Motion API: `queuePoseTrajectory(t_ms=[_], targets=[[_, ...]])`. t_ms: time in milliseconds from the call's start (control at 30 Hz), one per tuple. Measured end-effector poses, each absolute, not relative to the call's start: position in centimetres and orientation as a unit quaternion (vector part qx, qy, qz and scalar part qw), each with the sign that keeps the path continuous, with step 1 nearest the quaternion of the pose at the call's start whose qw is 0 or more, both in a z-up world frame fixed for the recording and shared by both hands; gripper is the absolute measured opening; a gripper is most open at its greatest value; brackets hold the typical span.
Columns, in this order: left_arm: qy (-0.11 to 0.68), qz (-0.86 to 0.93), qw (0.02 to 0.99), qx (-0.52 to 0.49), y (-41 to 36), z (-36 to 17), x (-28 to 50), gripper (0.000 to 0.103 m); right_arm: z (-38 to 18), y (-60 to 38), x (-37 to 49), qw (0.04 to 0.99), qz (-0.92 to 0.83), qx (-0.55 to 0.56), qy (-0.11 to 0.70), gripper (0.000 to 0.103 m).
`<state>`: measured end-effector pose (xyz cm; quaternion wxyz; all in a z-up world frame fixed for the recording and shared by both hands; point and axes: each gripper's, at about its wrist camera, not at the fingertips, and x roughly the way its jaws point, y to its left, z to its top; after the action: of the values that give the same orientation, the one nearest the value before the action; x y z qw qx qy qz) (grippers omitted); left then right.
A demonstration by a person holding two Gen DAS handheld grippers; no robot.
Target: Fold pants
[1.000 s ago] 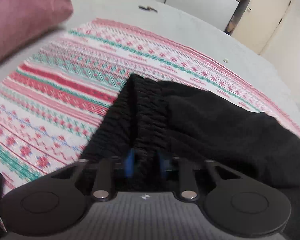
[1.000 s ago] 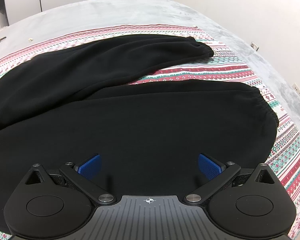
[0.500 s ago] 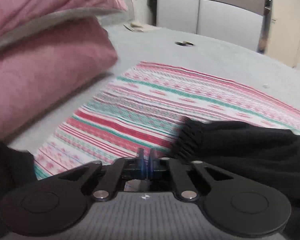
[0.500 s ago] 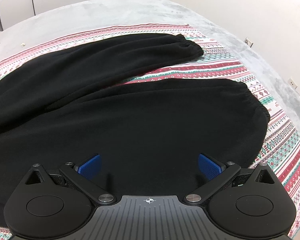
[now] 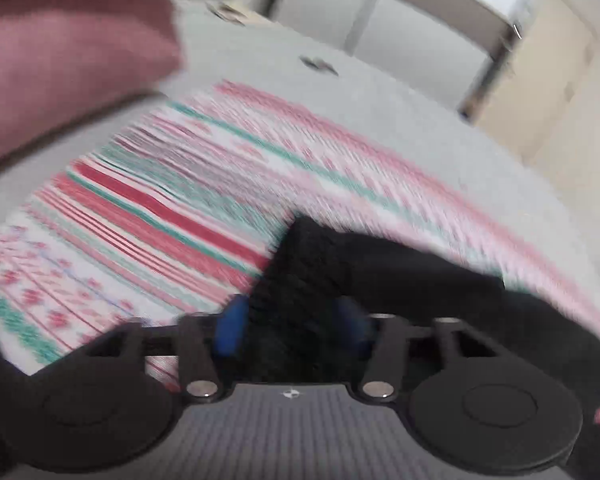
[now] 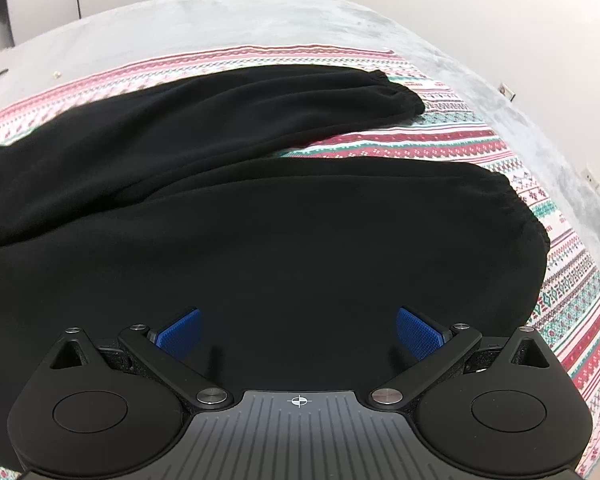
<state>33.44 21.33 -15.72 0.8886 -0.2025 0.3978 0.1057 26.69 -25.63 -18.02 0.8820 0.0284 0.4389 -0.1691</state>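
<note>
On striped blanket (image 6: 480,144): black pants (image 6: 260,232), legs toward 3 o'clock. Left gripper (image 5: 292,320) opening, waistband between its pads. Right gripper (image 6: 300,332) spread wide over near leg, gripping nothing. Pink pillow (image 5: 60,60) at 10 o'clock.

The pants (image 6: 284,240) are of a thick black cloth, matt and a little fuzzy like fleece, with gathered elastic cuffs. Under them lies a woven blanket (image 6: 452,148) with fine knitted-looking patterns in red, green and white, also matt. The bed cover (image 6: 260,20) is a grey plush cloth, soft and slightly mottled. The pillow (image 5: 60,60) looks like pink soft cloth, though the picture is blurred. The right tool (image 6: 298,332) is of black matt plastic with ribbed grooves, shiny metal rivets, and blue pads (image 6: 418,332) with a fine rough grid texture. The left tool (image 5: 292,328) has the same black plastic.
</note>
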Motion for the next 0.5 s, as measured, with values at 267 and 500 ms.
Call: queuePoseTrajectory(t_ms=[267,500], targets=[[0.419,0.16,0.893,-0.037,16.5,-16.8,34.4,0.034,-18.2,-24.5,26.6,0.883,-0.158,0.02,0.441,0.103],[0.42,0.182,0.887,-0.062,17.9,-16.4,34.5,0.033,-17.4,-24.1,29.9,0.891,-0.144,0.022,0.429,0.103]])
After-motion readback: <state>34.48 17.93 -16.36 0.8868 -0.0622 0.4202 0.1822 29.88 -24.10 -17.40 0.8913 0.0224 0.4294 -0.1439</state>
